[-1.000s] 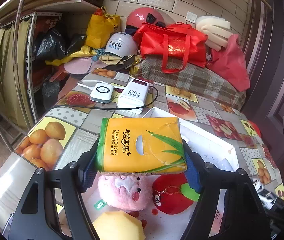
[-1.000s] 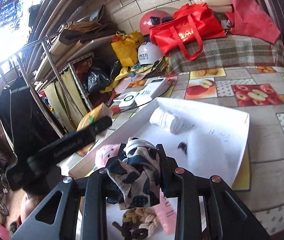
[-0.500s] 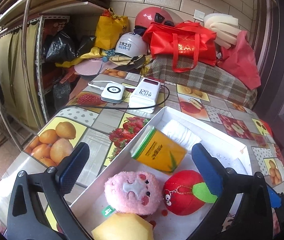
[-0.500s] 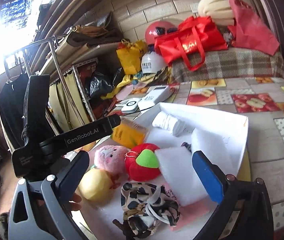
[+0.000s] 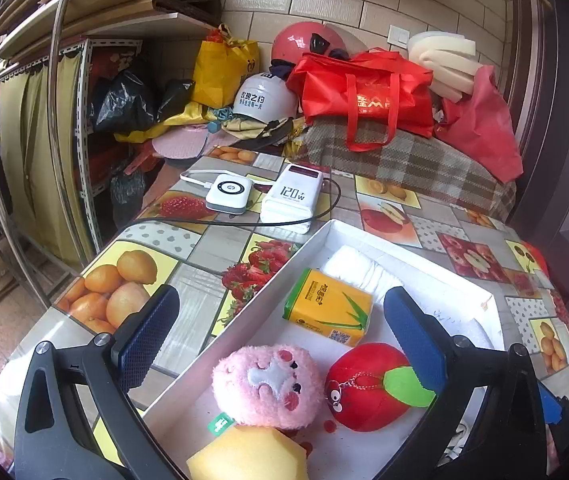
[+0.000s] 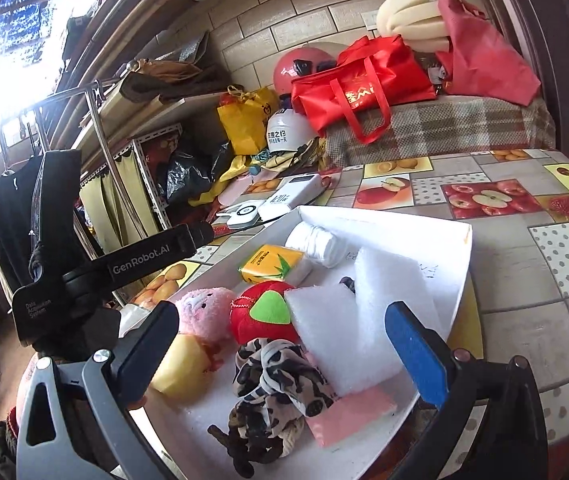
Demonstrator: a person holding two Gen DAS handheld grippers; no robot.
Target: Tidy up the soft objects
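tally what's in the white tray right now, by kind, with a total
In the white tray:
Plush toys: 2 (pink plush, red apple plush)
Sponges: 1 (yellow sponge)
Tissue packs: 1 (yellow tissue pack)
White cotton pad rolls: 1
White foam pieces: 2
Leopard-print cloths: 1
Pink sheets: 1
Total: 9

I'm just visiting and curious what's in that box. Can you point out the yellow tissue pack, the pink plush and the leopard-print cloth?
yellow tissue pack (image 5: 326, 307): left wrist view, on its printed top face.
pink plush (image 5: 266, 386): left wrist view, middle of its face.
leopard-print cloth (image 6: 274, 394): right wrist view, middle of the bundle.
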